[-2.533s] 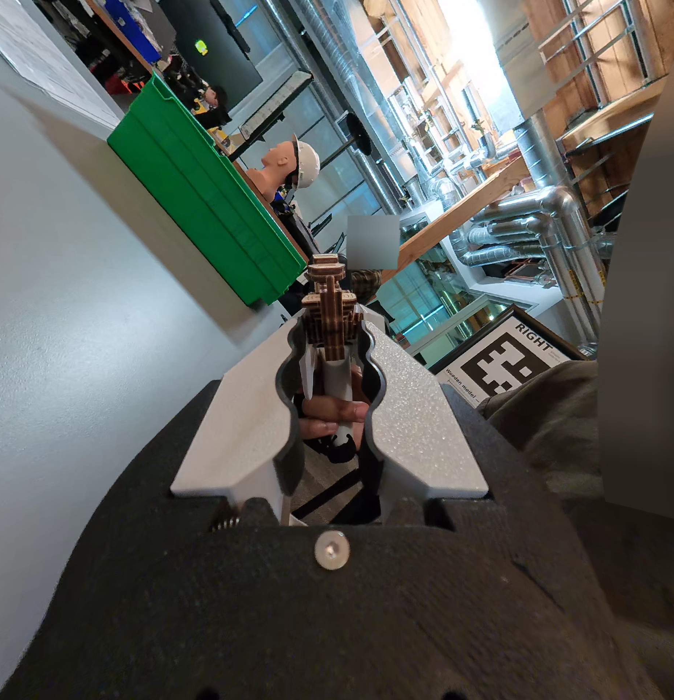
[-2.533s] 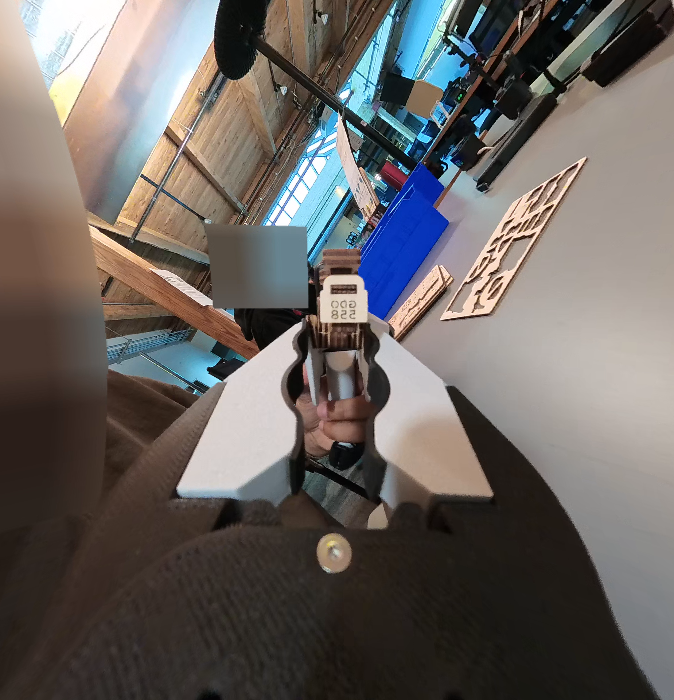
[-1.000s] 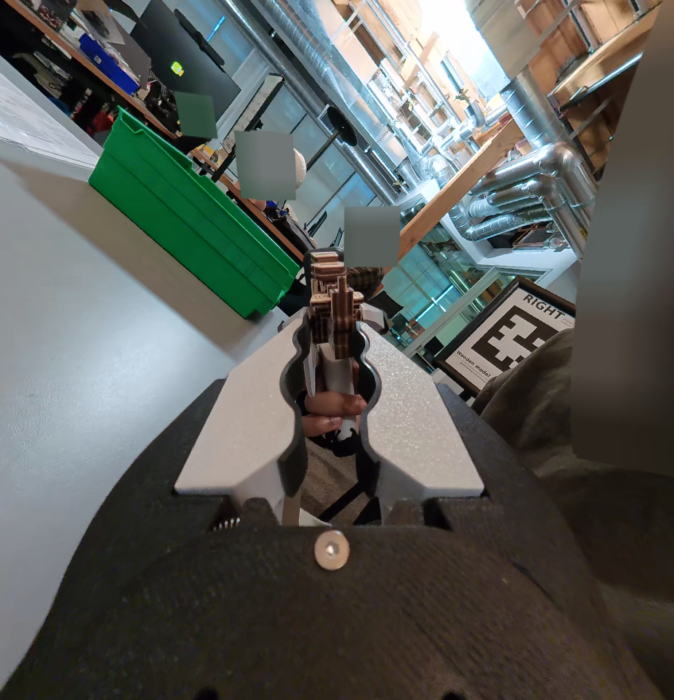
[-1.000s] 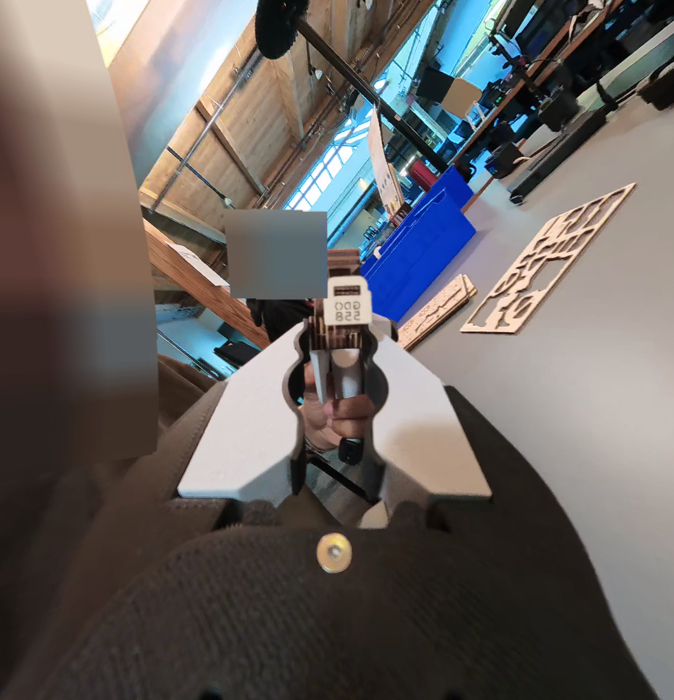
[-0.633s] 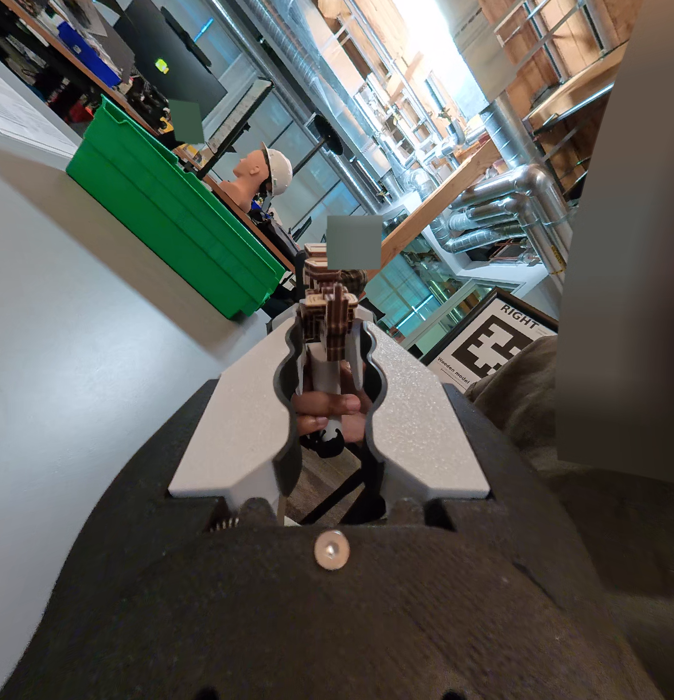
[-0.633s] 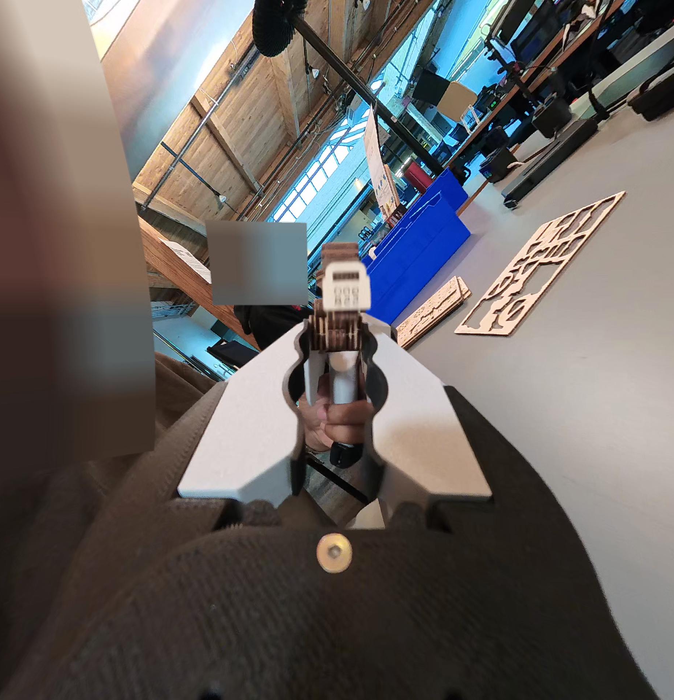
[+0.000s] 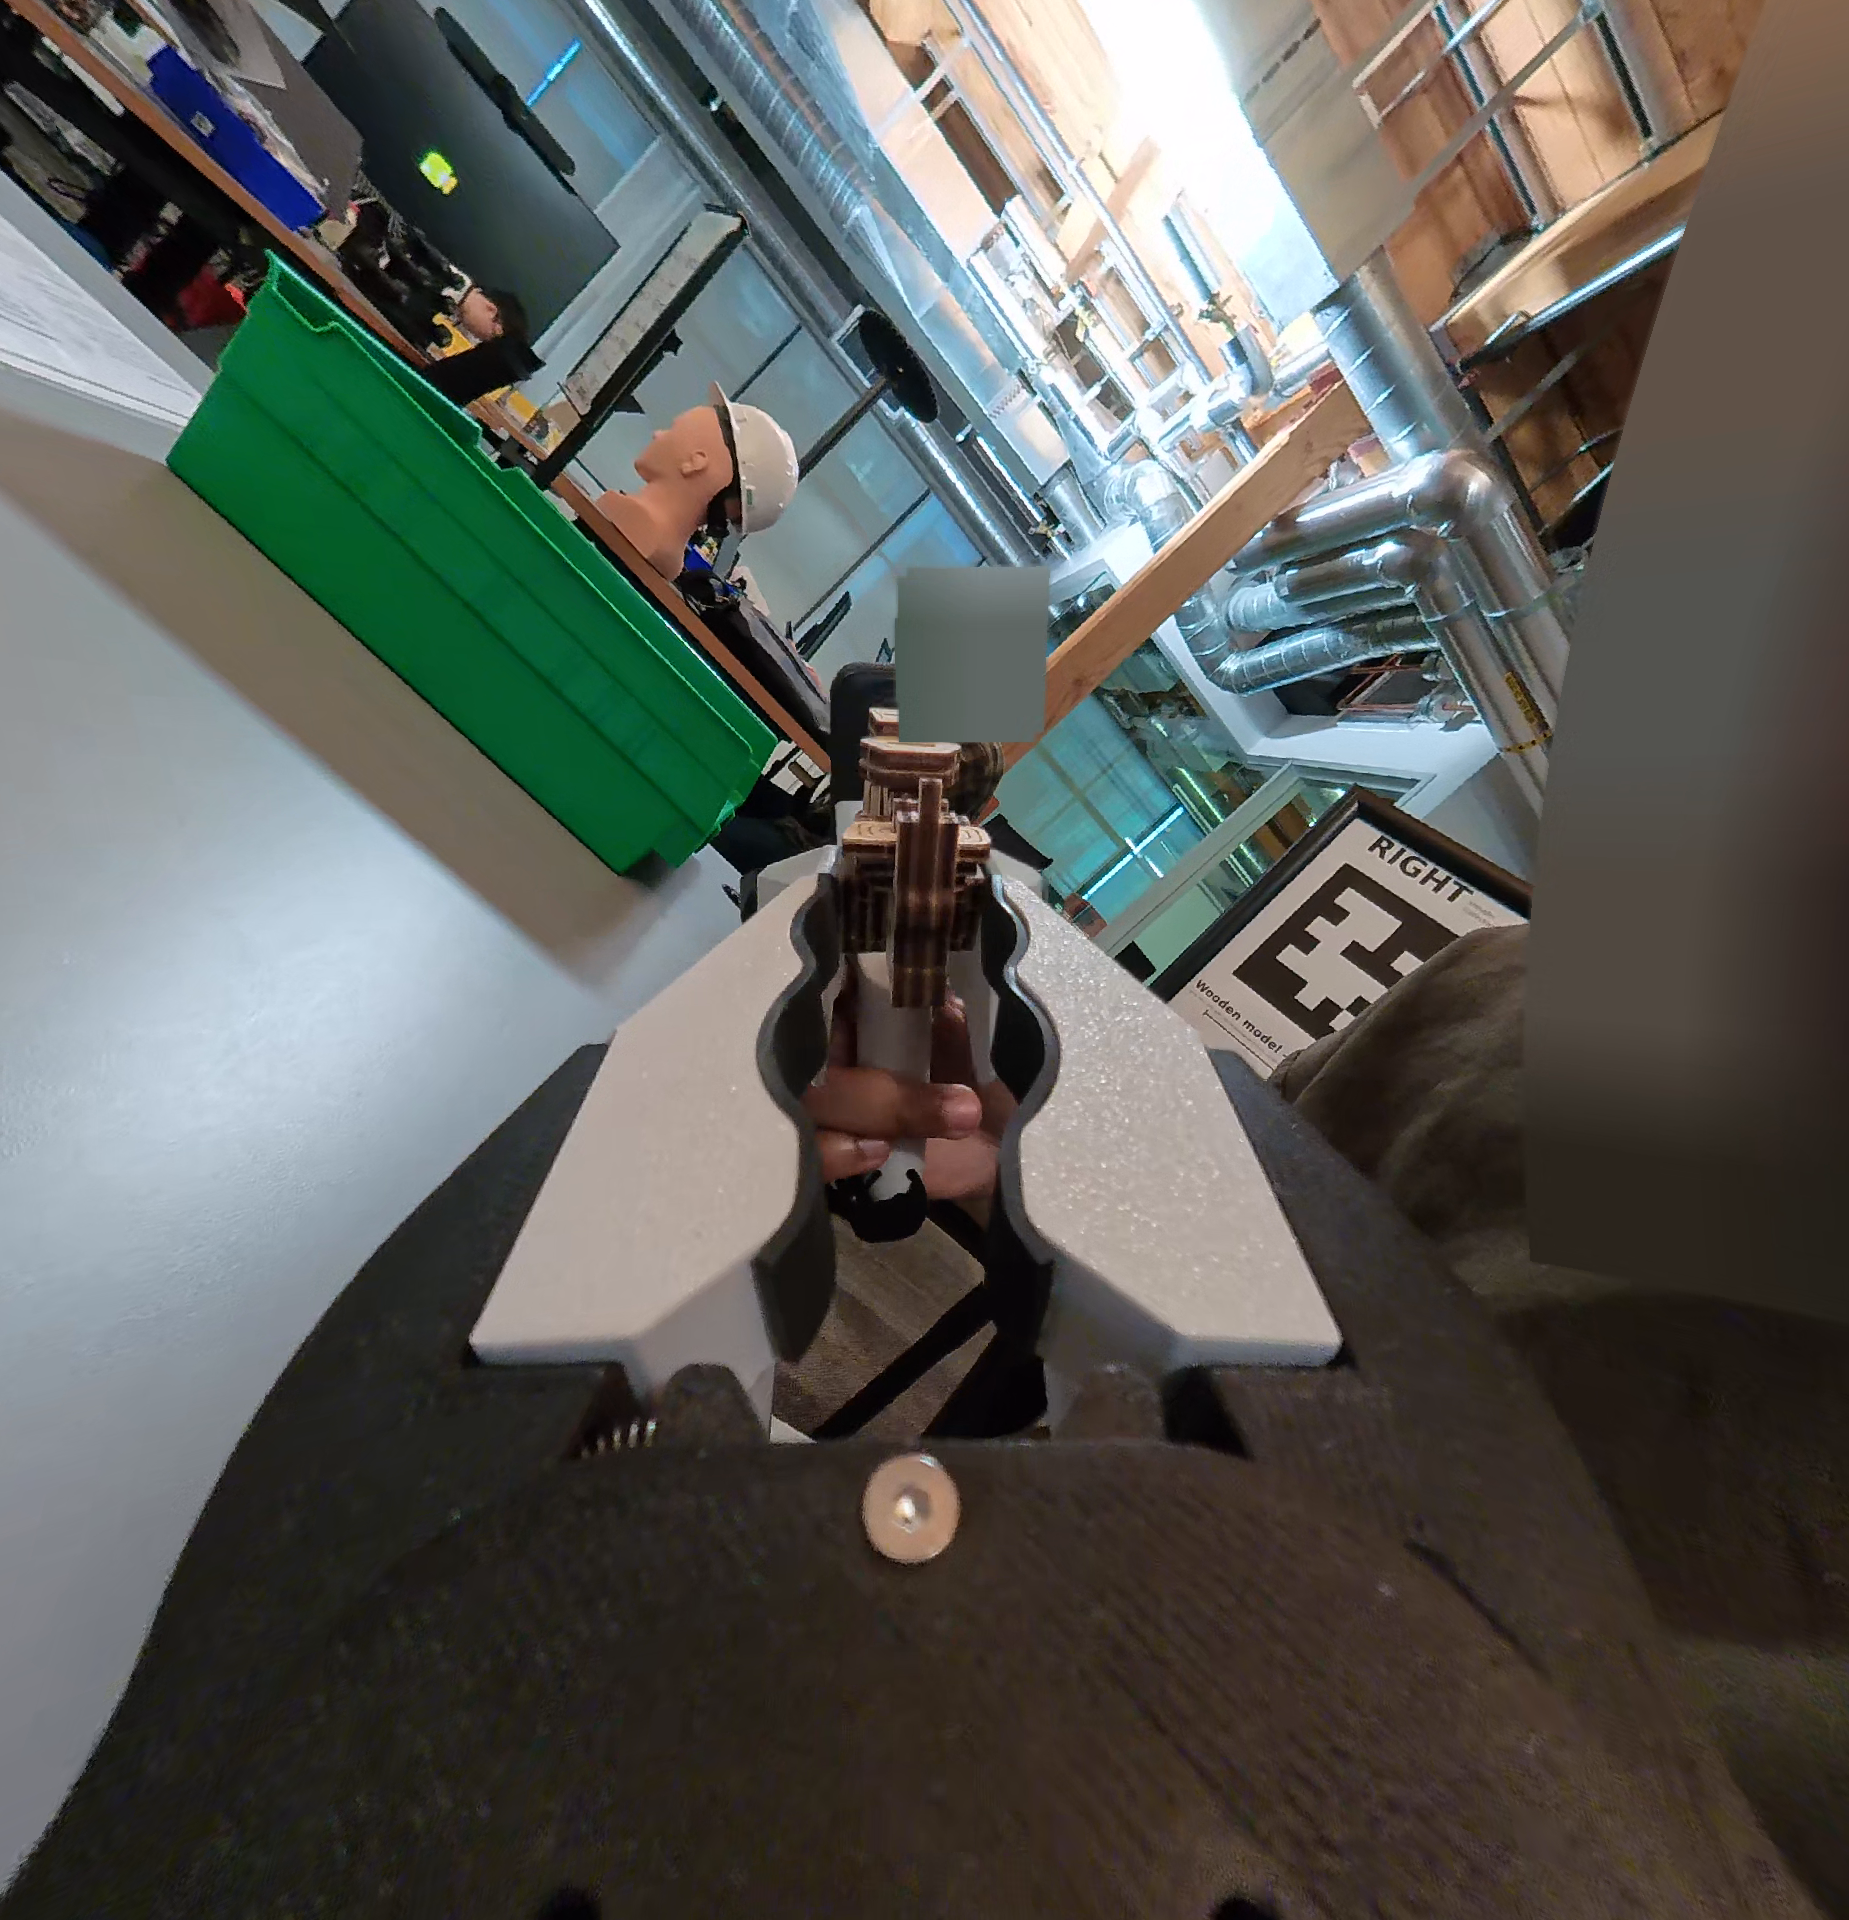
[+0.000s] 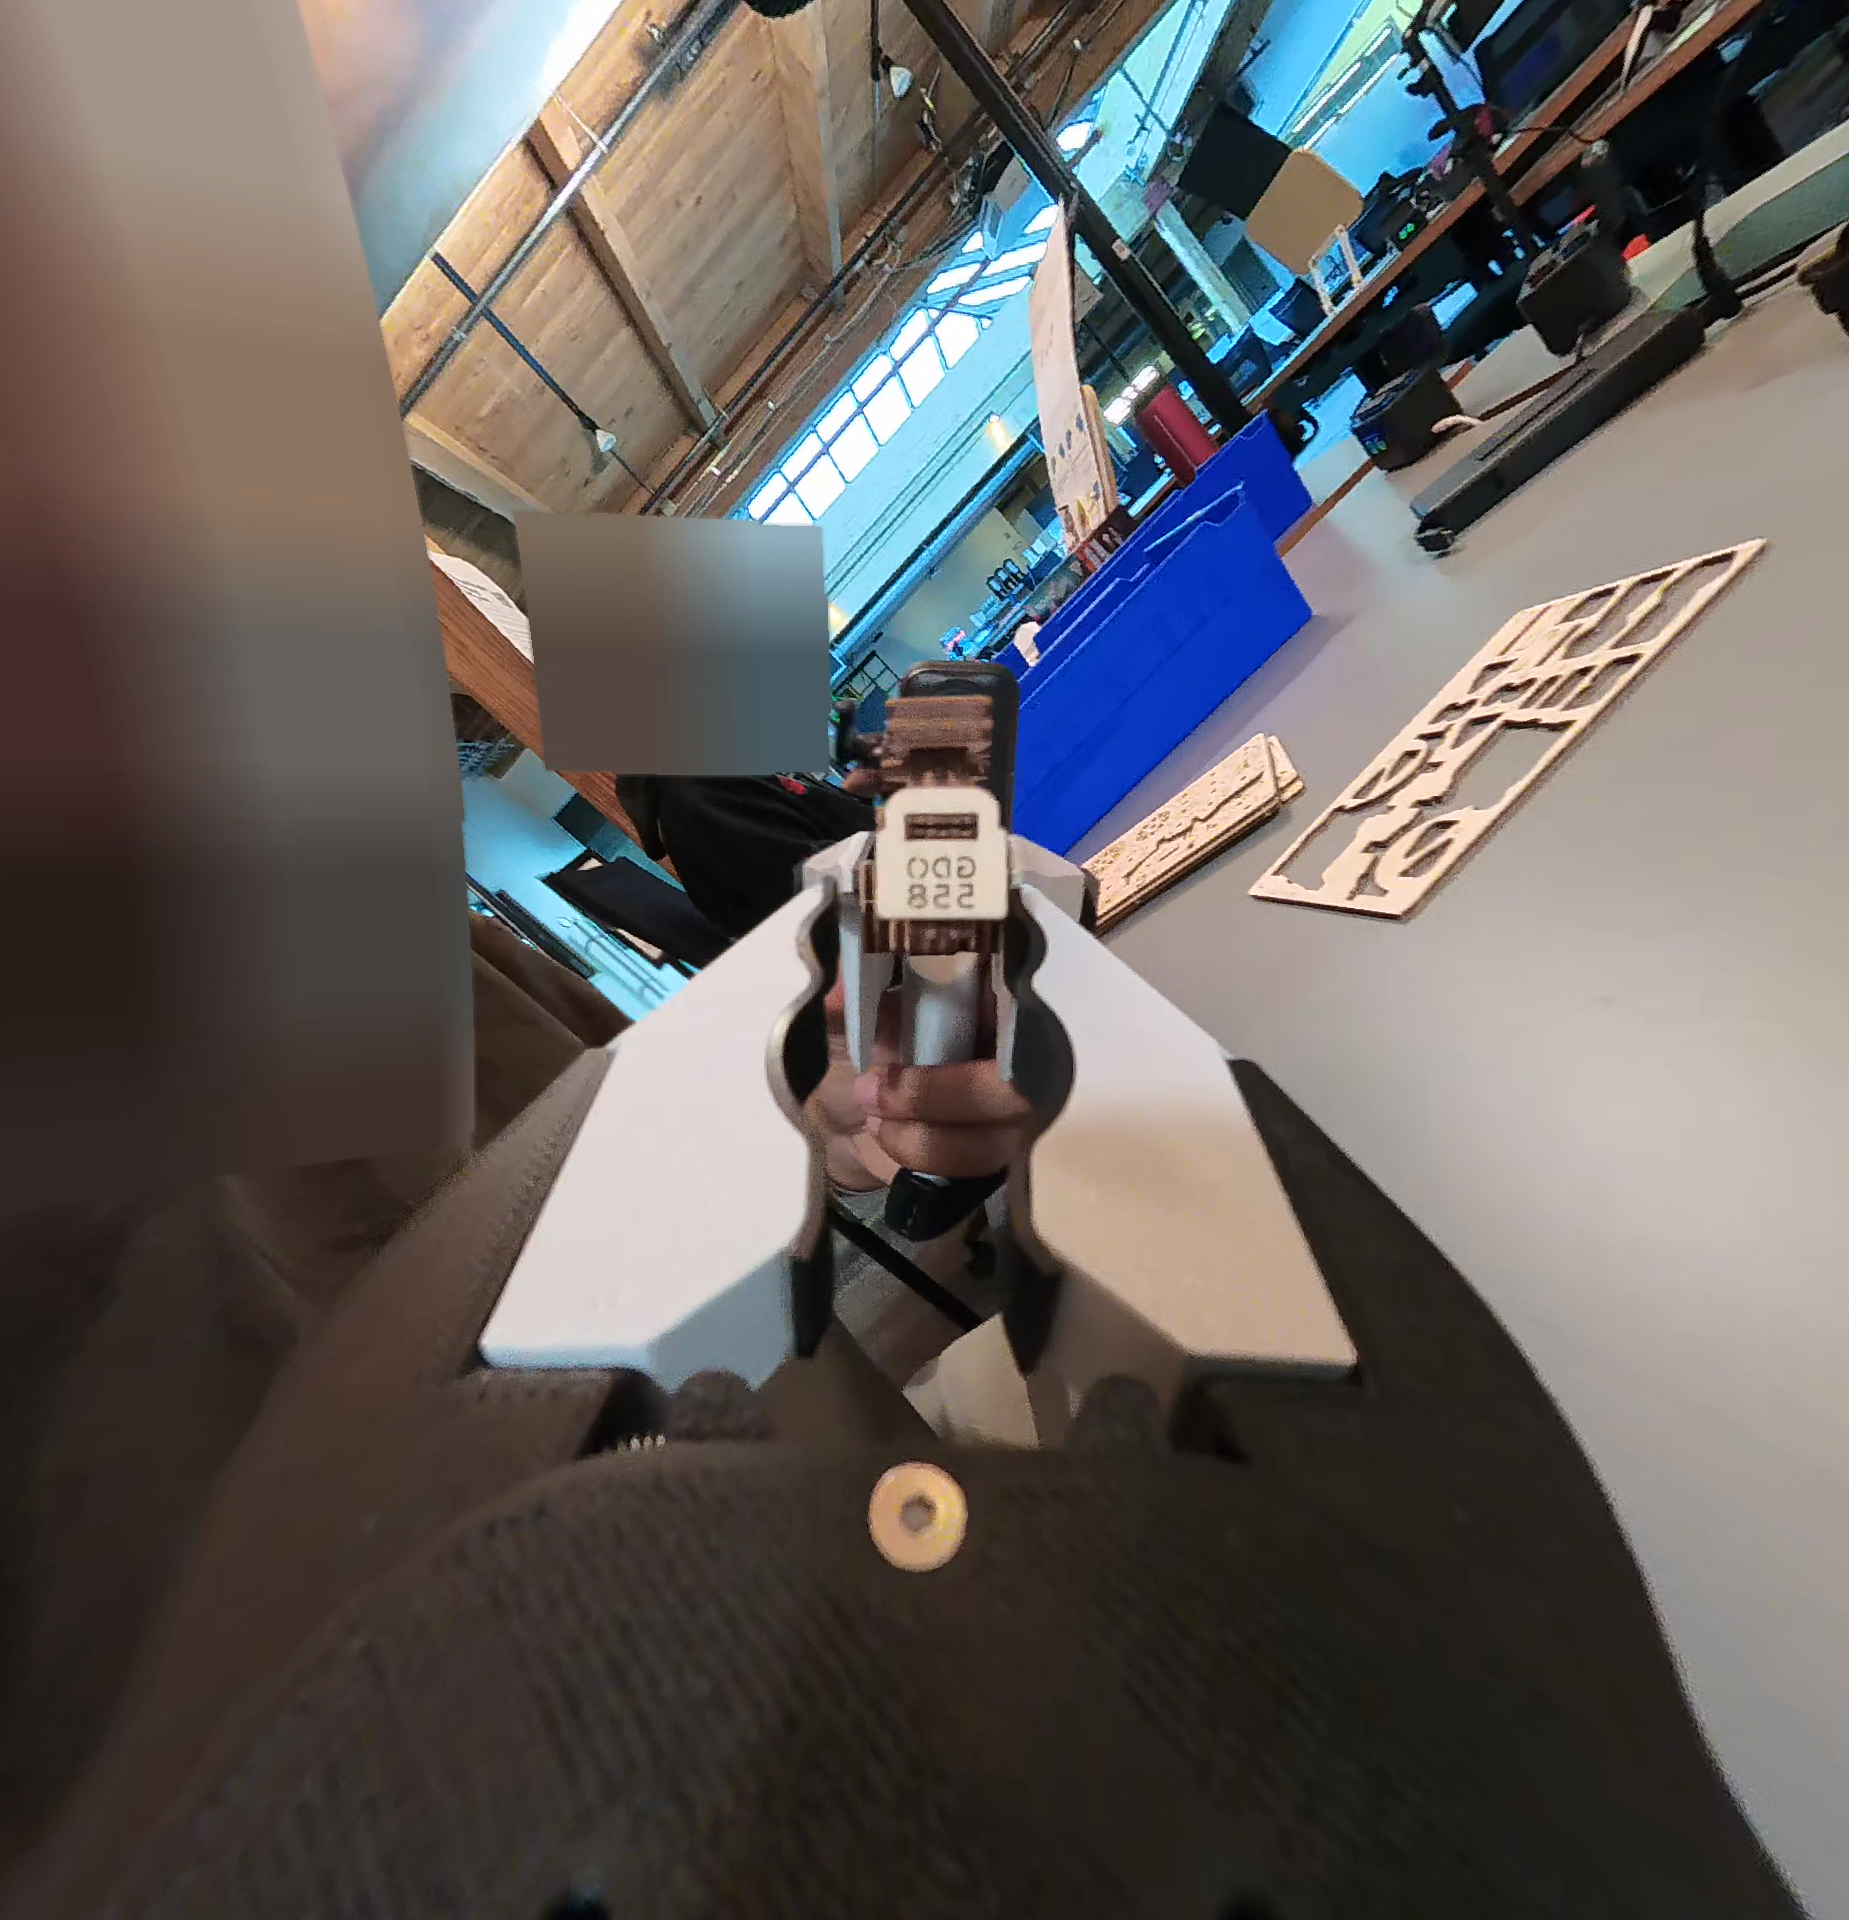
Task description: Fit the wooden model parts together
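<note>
Now | both claws clamped on wooden model (image 7: 915, 894) | green bin (image 7: 484, 613) left | cut-out sheet (image 8: 1502, 738) right

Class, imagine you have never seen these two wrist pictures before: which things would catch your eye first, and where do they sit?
First, the small wooden model at the centre of both views, clamped from opposite sides by the left gripper and right gripper, above the table. Next, the bright green bin on the grey table, upper left in the left view. Then the blue bin and the punched-out wooden sheet, upper right in the right view.
</note>
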`<action>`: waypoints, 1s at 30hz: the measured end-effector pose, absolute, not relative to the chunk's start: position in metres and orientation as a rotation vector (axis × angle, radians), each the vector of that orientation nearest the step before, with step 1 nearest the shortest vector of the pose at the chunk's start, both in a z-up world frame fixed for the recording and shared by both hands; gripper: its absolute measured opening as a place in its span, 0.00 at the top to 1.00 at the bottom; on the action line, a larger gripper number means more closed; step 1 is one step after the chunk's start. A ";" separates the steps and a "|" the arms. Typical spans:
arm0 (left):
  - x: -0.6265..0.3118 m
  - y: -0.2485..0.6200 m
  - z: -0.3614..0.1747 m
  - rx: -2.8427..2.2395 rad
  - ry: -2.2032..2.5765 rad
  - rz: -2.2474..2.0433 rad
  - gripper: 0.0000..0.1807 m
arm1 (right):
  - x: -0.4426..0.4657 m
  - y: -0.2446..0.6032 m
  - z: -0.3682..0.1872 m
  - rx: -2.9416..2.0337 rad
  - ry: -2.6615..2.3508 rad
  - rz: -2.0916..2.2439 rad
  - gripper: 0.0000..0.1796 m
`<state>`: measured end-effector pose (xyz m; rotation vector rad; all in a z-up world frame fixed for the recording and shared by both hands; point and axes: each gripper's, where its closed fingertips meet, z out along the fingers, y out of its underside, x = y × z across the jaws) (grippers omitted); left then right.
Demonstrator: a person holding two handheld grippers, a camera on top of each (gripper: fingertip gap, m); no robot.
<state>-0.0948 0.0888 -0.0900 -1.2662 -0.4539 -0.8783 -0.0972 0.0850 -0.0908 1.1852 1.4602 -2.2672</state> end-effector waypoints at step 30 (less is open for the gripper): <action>-0.106 0.085 -0.090 -1.246 -0.477 -0.770 0.75 | -0.095 0.110 -0.065 1.187 1.964 -2.633 0.86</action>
